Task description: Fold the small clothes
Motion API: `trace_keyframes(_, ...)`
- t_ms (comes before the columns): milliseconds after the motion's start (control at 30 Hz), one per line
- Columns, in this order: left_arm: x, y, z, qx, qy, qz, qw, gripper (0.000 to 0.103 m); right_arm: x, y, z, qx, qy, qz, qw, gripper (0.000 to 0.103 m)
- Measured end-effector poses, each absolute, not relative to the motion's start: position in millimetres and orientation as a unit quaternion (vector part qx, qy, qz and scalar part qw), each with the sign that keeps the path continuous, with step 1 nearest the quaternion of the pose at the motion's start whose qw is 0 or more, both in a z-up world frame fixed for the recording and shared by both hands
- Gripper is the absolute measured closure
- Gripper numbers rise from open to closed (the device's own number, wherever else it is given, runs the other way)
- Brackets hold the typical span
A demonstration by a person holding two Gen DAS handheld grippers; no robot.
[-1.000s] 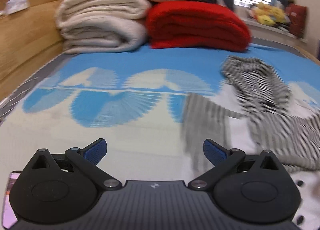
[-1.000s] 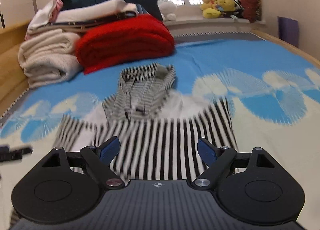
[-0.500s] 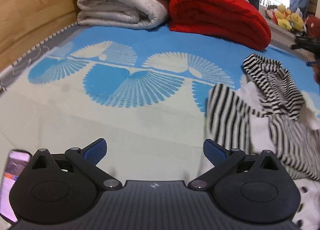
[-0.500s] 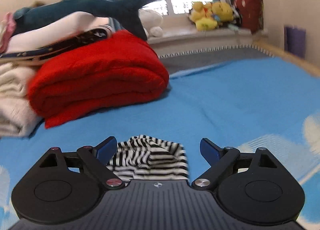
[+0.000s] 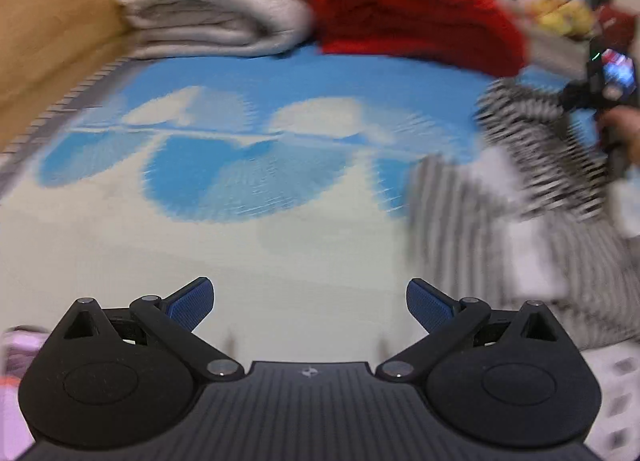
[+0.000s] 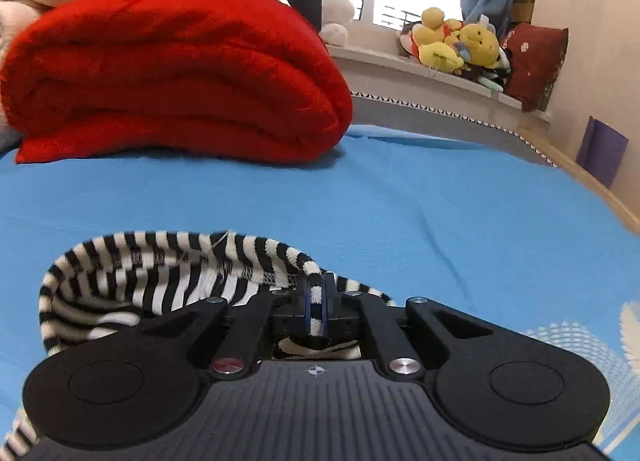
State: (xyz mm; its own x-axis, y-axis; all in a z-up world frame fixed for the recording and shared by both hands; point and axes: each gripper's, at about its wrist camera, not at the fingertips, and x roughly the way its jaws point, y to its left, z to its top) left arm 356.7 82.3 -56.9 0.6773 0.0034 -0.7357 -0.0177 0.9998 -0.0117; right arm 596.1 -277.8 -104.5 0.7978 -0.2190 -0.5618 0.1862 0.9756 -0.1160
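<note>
A black-and-white striped garment (image 5: 532, 165) lies on the blue and white patterned bedspread (image 5: 248, 165), to the right in the blurred left wrist view. My left gripper (image 5: 310, 301) is open and empty over bare bedspread, left of the garment. My right gripper (image 6: 316, 301) is shut on the striped rim (image 6: 180, 257) of the garment's upper end, which shows close up in the right wrist view. The right gripper also shows in the left wrist view (image 5: 608, 101) at the garment's far end.
A folded red blanket (image 6: 172, 77) and folded cream blankets (image 5: 216, 1) are stacked at the head of the bed. A wooden side board (image 5: 44, 49) runs along the left. Plush toys (image 6: 460, 45) sit on the window sill at the right.
My right gripper moved down to the garment's far end and closed on its striped rim. My left gripper stayed open and swung a little, blurring its view.
</note>
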Motion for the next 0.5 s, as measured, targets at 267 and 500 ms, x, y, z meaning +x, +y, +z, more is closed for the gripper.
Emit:
trace_keyframes(267,523.1,-61.9,-33.2,0.030,0.290,-0.160,0.943,0.000,511.3,-288.6,-52.1,-0.087,0.256,0.016,0.963,0.099)
trace_keyframes(500,639.8,-172.1,-76.2,0.176,0.277,-0.137,0.935,0.002,490.9,-299.3,-39.5,-0.114,0.235,0.075,0.962,0.099)
